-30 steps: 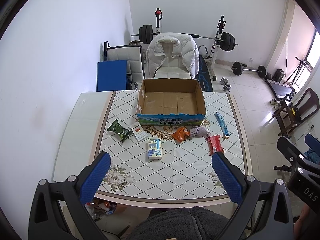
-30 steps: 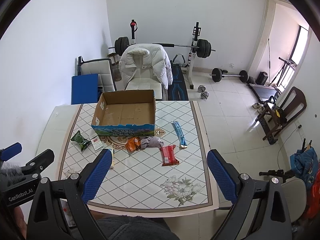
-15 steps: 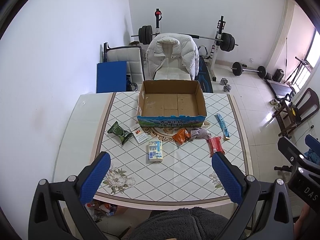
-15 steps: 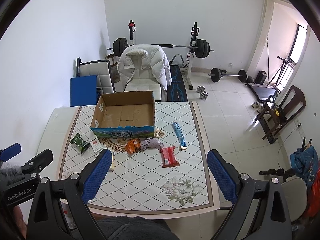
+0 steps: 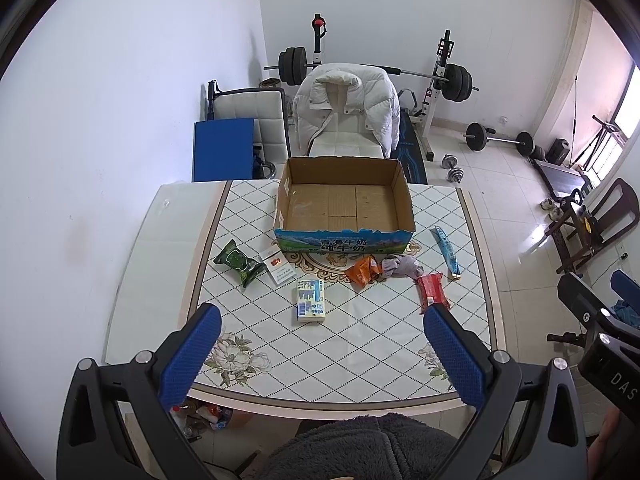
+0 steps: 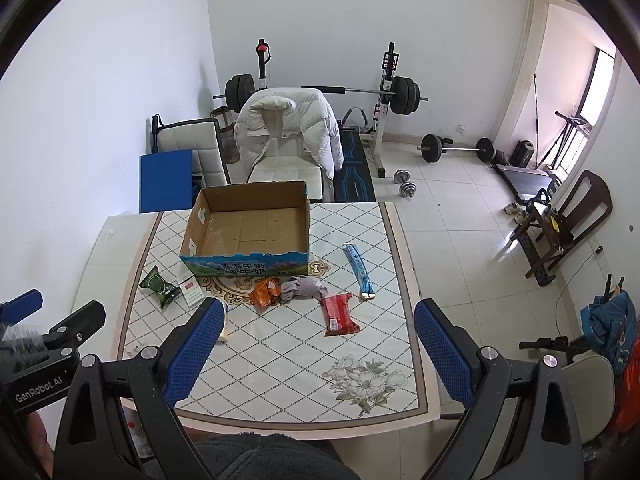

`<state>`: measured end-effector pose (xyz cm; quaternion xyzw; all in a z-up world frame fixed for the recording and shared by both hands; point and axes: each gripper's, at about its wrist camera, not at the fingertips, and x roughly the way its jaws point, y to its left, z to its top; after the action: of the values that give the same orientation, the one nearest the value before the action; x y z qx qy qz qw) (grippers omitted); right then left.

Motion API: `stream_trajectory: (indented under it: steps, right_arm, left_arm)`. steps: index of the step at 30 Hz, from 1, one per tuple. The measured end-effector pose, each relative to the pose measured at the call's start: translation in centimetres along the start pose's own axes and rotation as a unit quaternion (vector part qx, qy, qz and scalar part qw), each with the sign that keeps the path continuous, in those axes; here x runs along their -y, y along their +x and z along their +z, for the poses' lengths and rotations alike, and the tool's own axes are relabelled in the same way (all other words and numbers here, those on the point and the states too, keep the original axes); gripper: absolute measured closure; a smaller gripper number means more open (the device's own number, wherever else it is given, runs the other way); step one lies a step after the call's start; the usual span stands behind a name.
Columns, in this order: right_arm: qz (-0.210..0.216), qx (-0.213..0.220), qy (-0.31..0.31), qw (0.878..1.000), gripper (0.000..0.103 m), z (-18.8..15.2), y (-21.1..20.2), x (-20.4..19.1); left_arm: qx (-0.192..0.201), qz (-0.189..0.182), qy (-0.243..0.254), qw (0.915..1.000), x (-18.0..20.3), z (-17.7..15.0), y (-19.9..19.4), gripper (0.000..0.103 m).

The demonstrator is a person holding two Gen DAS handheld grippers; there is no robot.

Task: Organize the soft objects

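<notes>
An open, empty cardboard box (image 5: 344, 204) (image 6: 248, 224) stands at the far side of the table. In front of it lie a green packet (image 5: 236, 262), a white-and-red pack (image 5: 276, 266), a tissue pack (image 5: 310, 300), an orange packet (image 5: 362, 270), a grey cloth (image 5: 402, 267) (image 6: 302, 288), a red packet (image 5: 431, 292) (image 6: 338, 314) and a long blue packet (image 5: 446, 252) (image 6: 358, 270). My left gripper (image 5: 320, 356) is open and empty, high above the table's near edge. My right gripper (image 6: 320, 356) is open and empty, high above the near right part.
The tiled table (image 5: 360, 344) has a flower print near each front corner. A chair with a white jacket (image 5: 348, 108) stands behind the box. Weights and a bench rack (image 5: 440, 80) fill the back of the room. A dark wooden chair (image 5: 600, 216) stands at the right.
Both grippers have shifted slightly, so the table sits a little differently in each view. Both stay open and empty. The things on the table have not moved.
</notes>
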<state>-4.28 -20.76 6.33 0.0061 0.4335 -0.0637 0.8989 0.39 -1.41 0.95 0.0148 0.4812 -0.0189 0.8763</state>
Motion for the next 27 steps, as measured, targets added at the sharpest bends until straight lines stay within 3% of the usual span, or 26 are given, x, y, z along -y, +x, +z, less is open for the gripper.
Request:
stream_trajectory:
  steps: [8, 11, 16, 21, 25, 27]
  right_arm:
    - [0.012, -0.011, 0.023, 1.000, 0.005, 0.4, 1.6, 1.7]
    - [0.020, -0.036, 0.047, 0.998, 0.005, 0.6, 4.6, 3.2]
    - [0.022, -0.110, 0.082, 0.990, 0.004, 0.2, 13.2, 6.3]
    - [0.026, -0.191, 0.091, 0.977, 0.004, -1.1, 24.6, 8.3]
    - [0.033, -0.257, 0.079, 0.963, 0.004, -2.7, 34.2, 8.3]
    - [0.032, -0.288, 0.075, 0.954, 0.004, -3.6, 39.2, 8.1]
  left_arm:
    - [-0.004, -0.005, -0.005, 1.0000, -0.5, -0.2, 1.8, 0.000]
    - [-0.032, -0.008, -0.026, 0.9991, -1.4, 0.5, 4.8, 0.000]
    - [-0.113, -0.016, -0.079, 0.9903, -4.3, 0.9, 12.6, 0.000]
    - [-0.187, -0.019, -0.122, 0.9745, -6.2, 0.2, 21.9, 0.000]
    - [-0.238, -0.014, -0.121, 0.9635, -6.2, -0.7, 29.0, 0.017]
    - [-0.275, -0.018, -0.125, 0.9531, -6.0, -1.2, 33.1, 0.022]
